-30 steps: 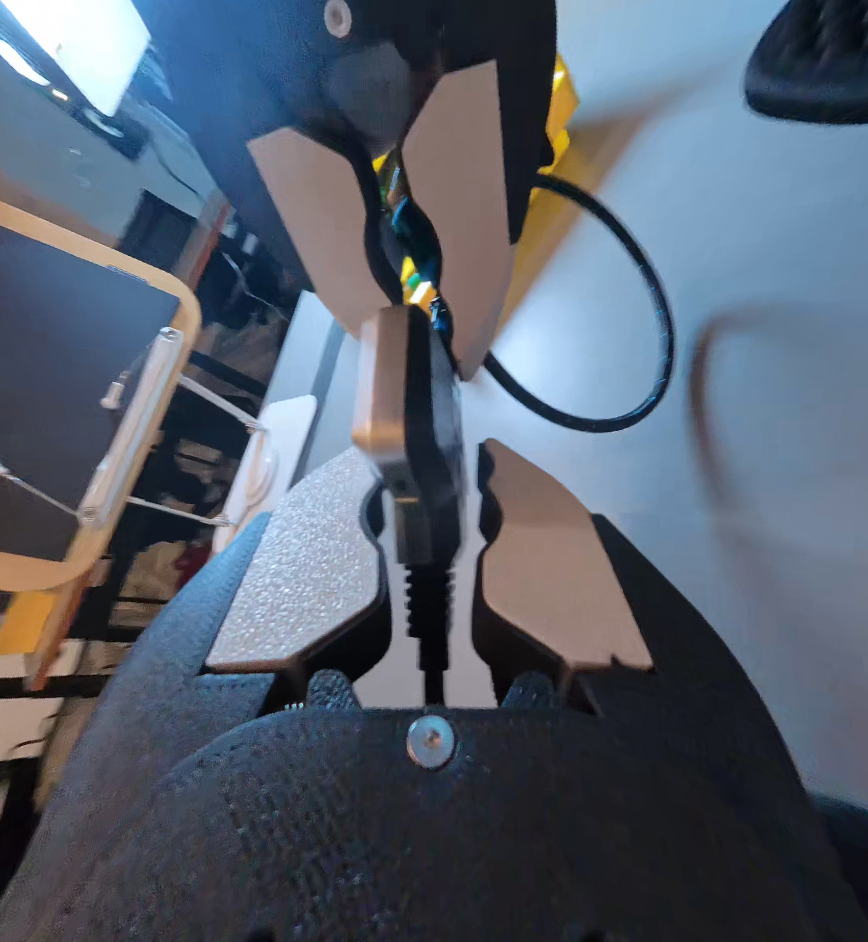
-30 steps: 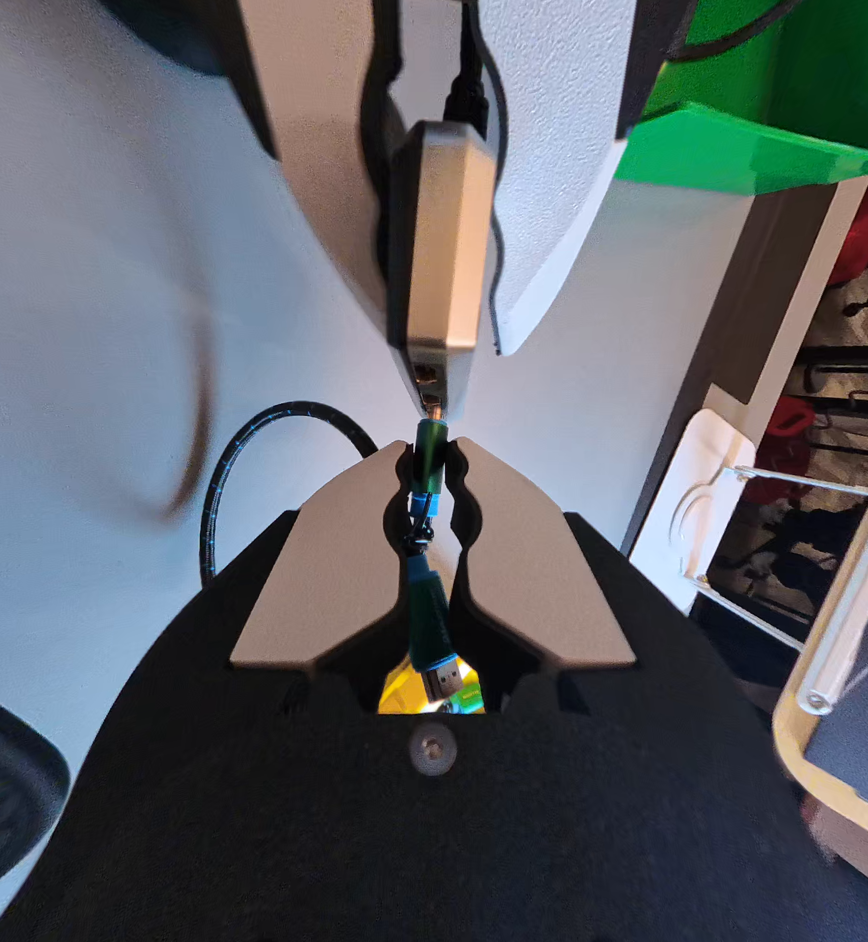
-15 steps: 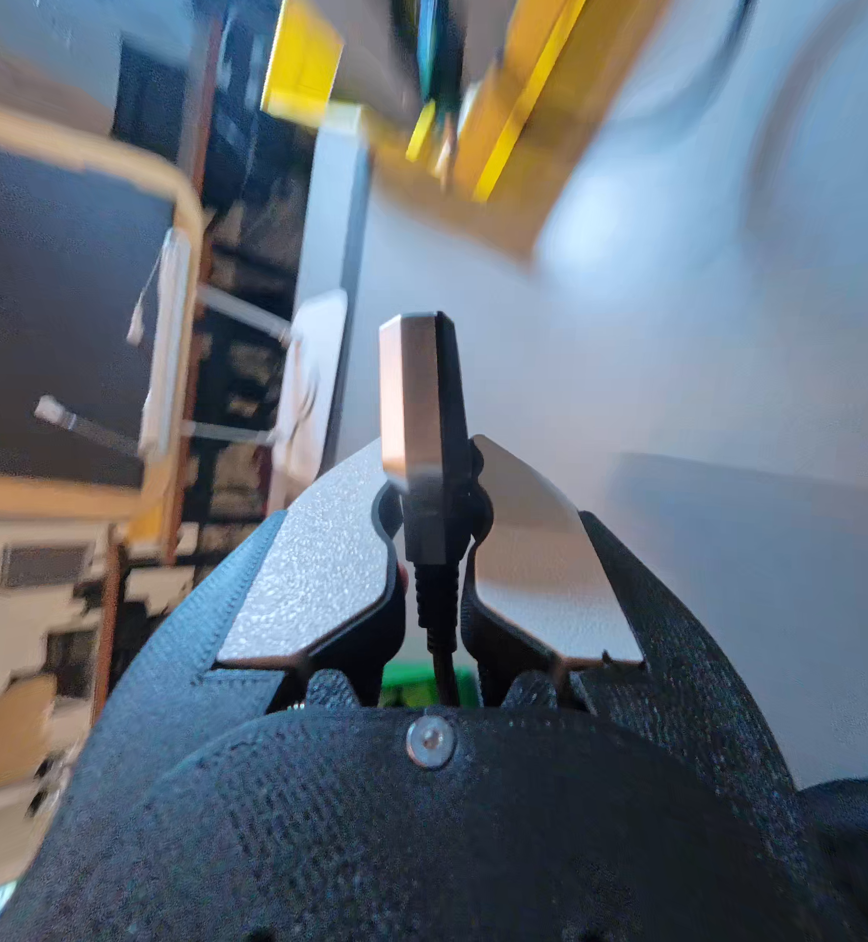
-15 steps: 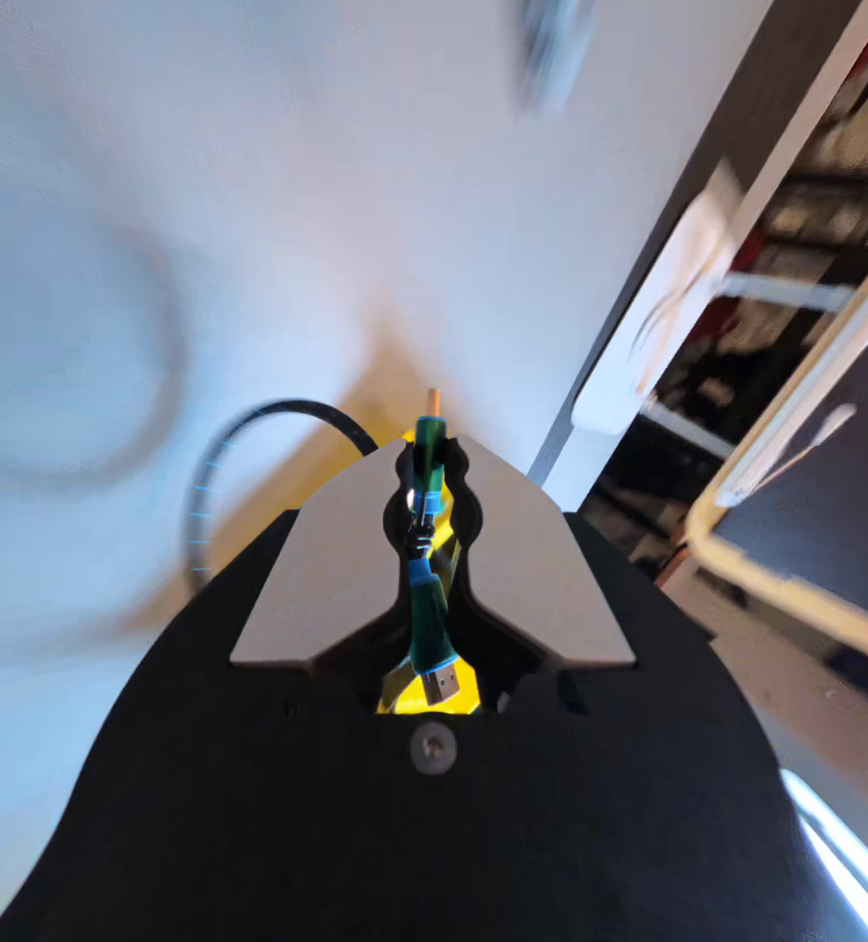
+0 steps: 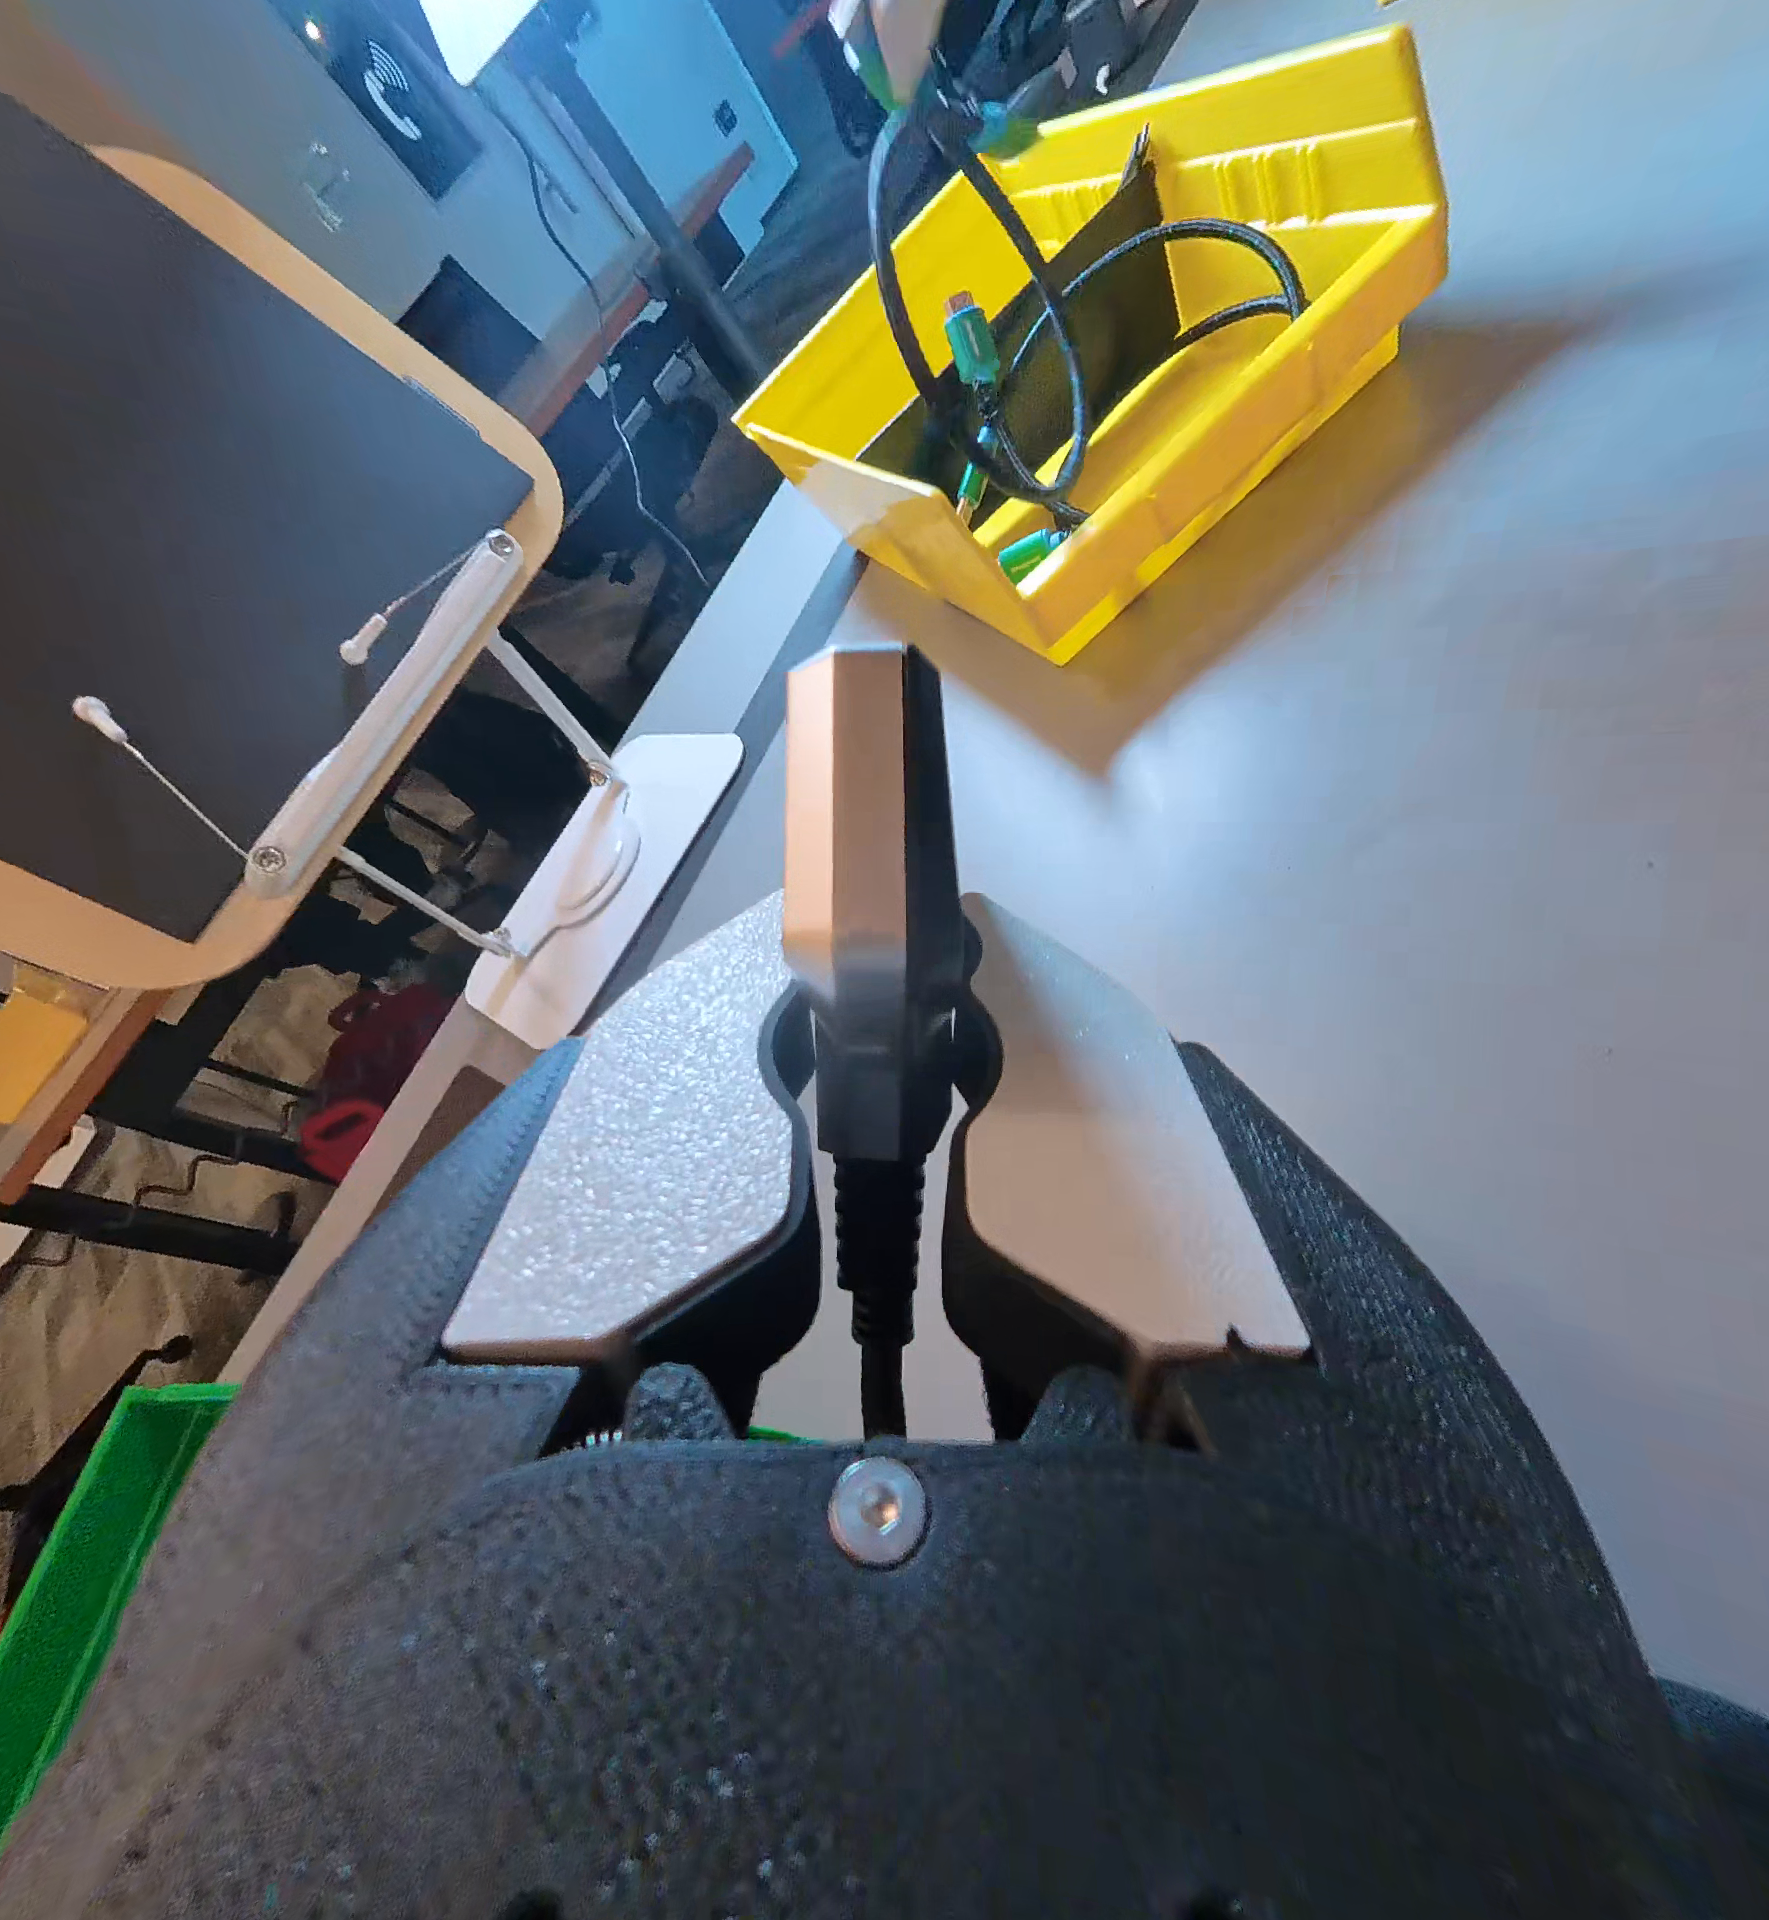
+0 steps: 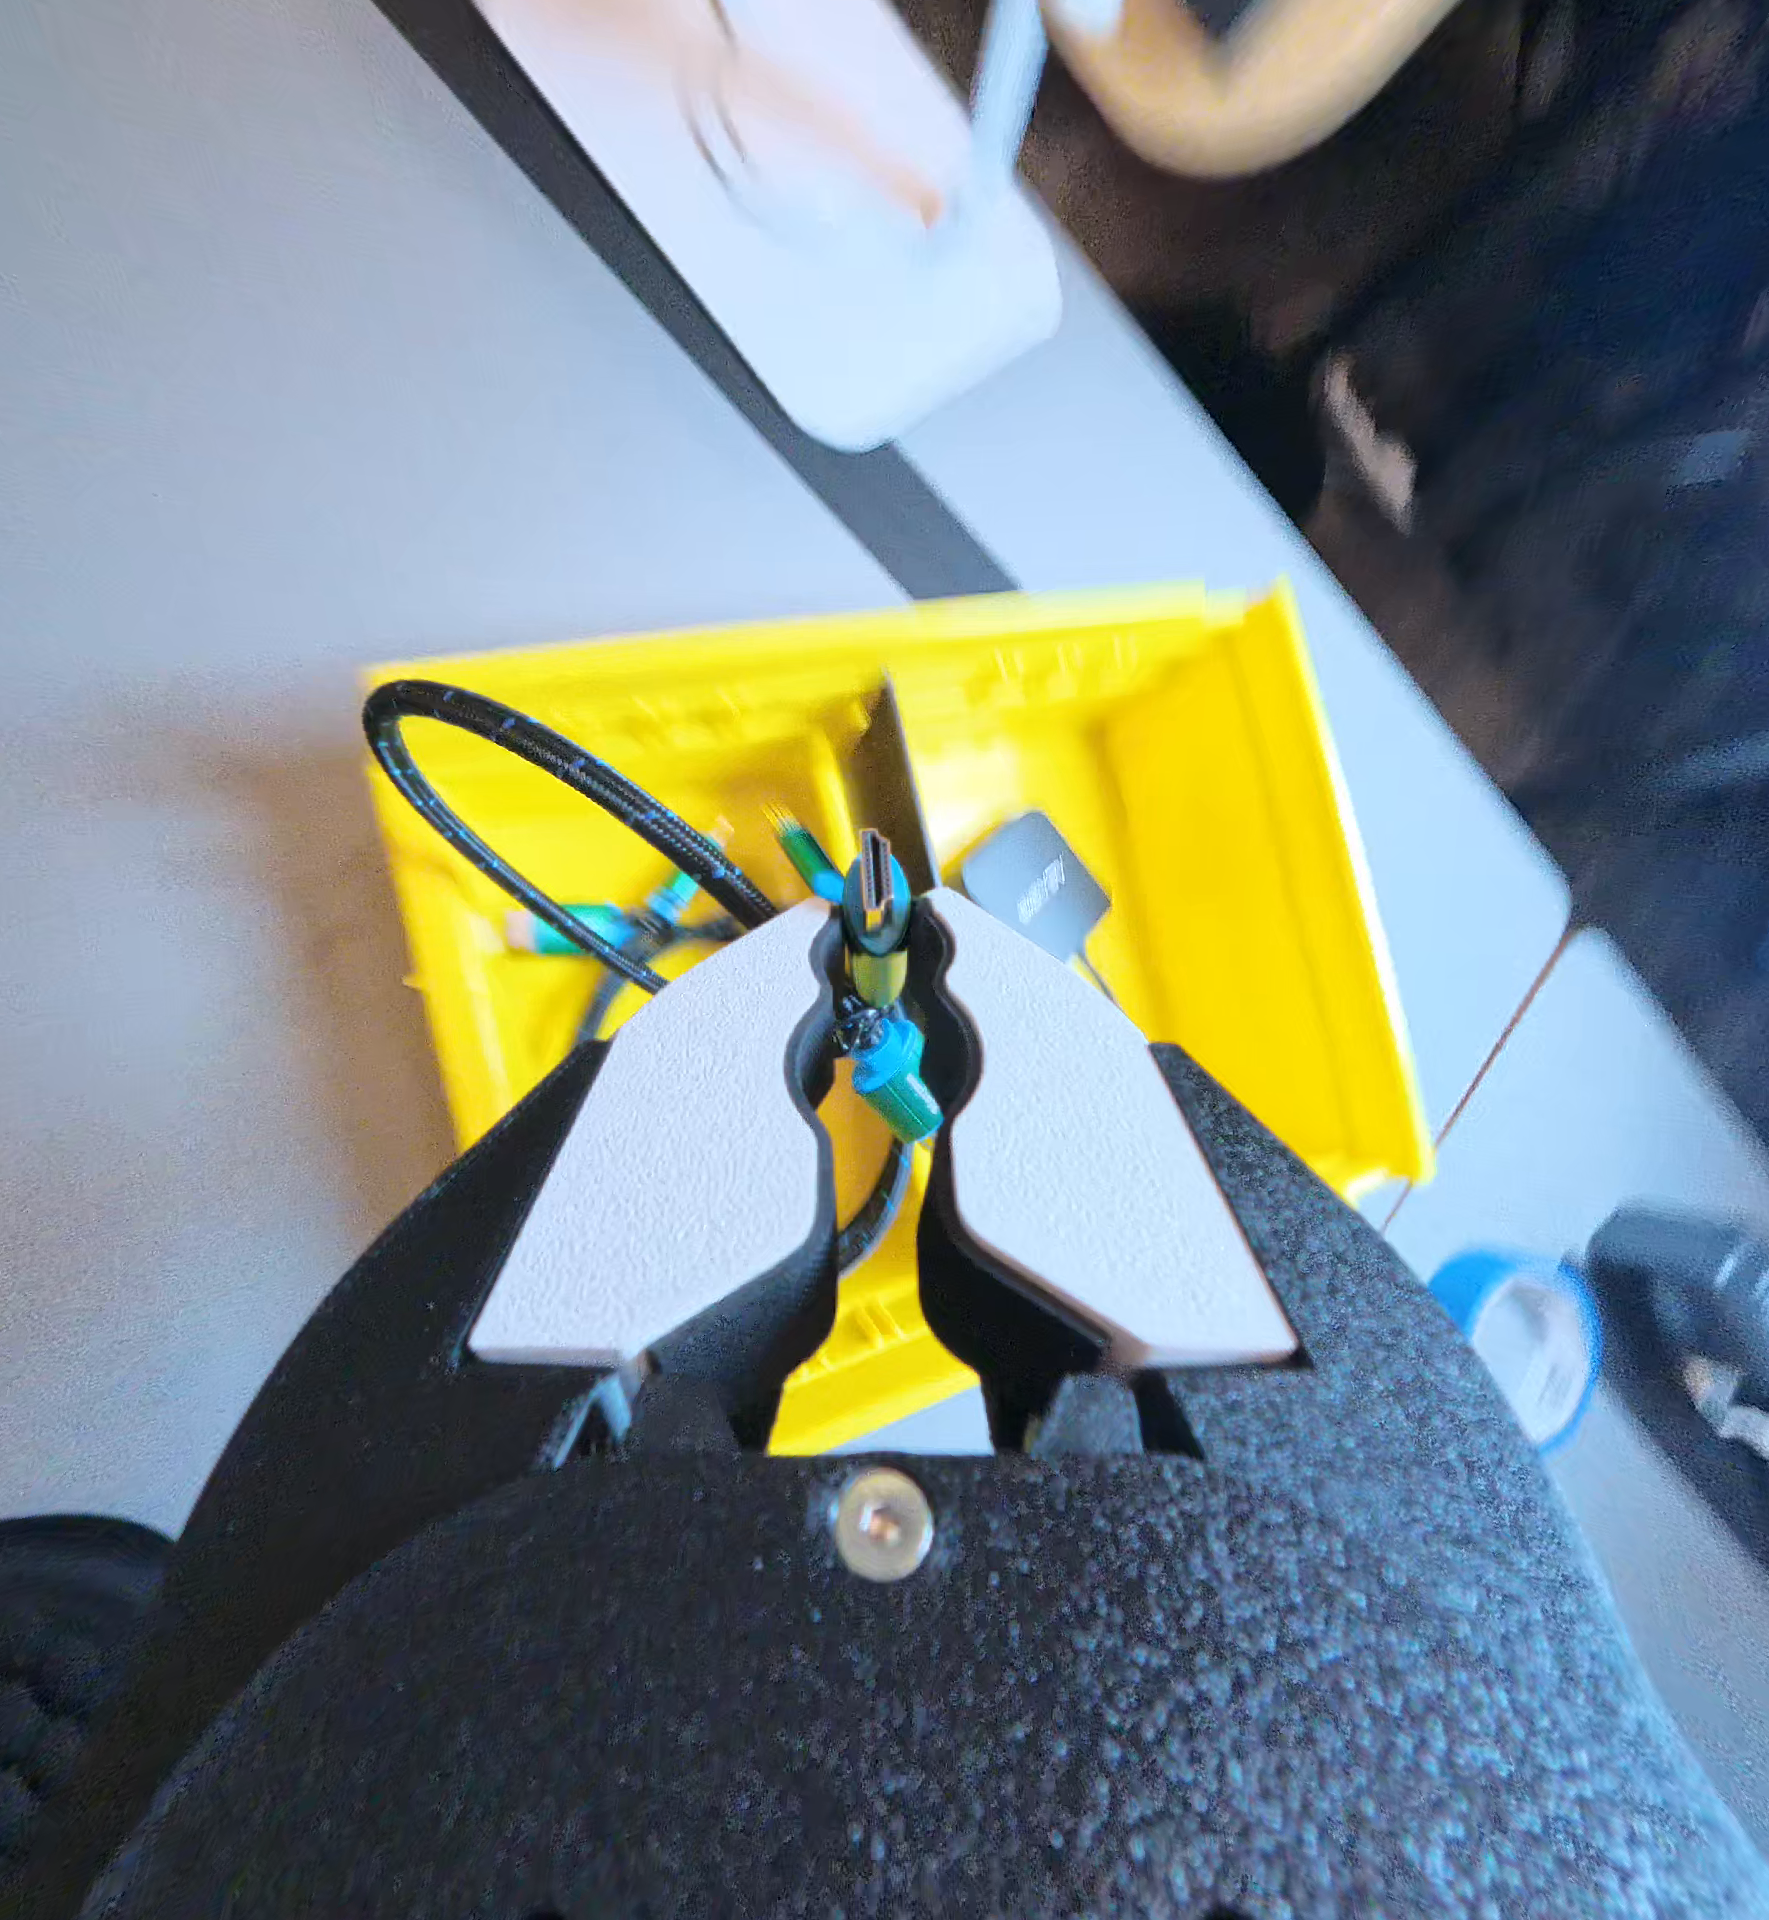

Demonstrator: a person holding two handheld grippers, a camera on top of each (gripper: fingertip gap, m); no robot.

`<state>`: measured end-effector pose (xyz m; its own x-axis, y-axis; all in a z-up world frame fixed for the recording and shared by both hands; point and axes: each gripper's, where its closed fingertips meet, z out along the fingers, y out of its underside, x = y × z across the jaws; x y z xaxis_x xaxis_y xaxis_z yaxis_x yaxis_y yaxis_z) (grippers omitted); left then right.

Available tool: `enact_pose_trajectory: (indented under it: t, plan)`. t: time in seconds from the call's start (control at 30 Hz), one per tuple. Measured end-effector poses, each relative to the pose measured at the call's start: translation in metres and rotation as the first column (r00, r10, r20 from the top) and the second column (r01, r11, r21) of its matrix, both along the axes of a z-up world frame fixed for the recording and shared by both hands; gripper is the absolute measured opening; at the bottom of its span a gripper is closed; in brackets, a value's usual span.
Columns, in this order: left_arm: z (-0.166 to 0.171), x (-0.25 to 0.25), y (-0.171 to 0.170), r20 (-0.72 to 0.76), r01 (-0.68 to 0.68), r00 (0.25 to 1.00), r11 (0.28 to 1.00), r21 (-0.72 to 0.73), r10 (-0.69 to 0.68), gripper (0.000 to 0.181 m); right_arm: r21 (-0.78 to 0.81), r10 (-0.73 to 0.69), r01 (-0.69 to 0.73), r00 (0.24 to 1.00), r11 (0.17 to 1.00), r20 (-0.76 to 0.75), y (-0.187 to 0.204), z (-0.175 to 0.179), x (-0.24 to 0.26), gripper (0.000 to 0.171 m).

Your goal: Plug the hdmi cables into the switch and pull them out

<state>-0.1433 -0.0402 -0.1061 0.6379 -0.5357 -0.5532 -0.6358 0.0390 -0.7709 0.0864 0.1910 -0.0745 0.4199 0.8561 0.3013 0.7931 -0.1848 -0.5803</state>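
The right tool (image 6: 875, 935) pinches a green-collared HDMI plug (image 6: 875, 894) above the yellow bin (image 6: 1264, 883)

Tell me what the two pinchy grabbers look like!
Both look alike. The left gripper and right gripper have rough black bodies, like bumpy plastic. Each has two flat pale grey fingers with wavy inner edges, and one shiny silver screw in the middle.

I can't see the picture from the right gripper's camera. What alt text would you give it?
The right gripper is shut on a green-sleeved cable plug, held above a yellow bin on a grey table. In the bin lie more green-ended cables and a grey adapter; a blue tape roll sits at right.
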Motion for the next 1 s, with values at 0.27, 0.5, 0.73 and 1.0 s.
enact_pose_trajectory:
  t: [0.27, 0.5, 0.73, 1.0]
  plan:
    - [-0.001, 0.000, 0.001, 0.066, 0.026, 0.998, 1.000, -0.011, -0.025, 0.023, -0.021, -0.160, 0.164, 0.980, 0.986, 0.115, 0.051, -0.071, 0.035, 0.037]
    - [0.018, 0.013, -0.010, 0.244, 0.132, 0.962, 0.991, -0.004, -0.127, 0.023, 0.162, 0.219, -0.183, 0.946, 0.970, -0.240, -0.021, 0.012, -0.036, 0.056]
    - [0.070, 0.019, -0.025, 0.435, 0.205, 0.869, 0.972, 0.116, -0.236, 0.023, 0.170, 0.617, -0.601, 0.698, 0.781, -0.363, -0.186, -0.008, -0.130, 0.056]
    - [0.159, -0.012, -0.027, 0.500, 0.180, 0.818, 0.952, 0.247, -0.284, 0.023, 0.196, 0.701, -0.698, 0.575, 0.689, -0.421, -0.254, -0.058, -0.224, 0.058]
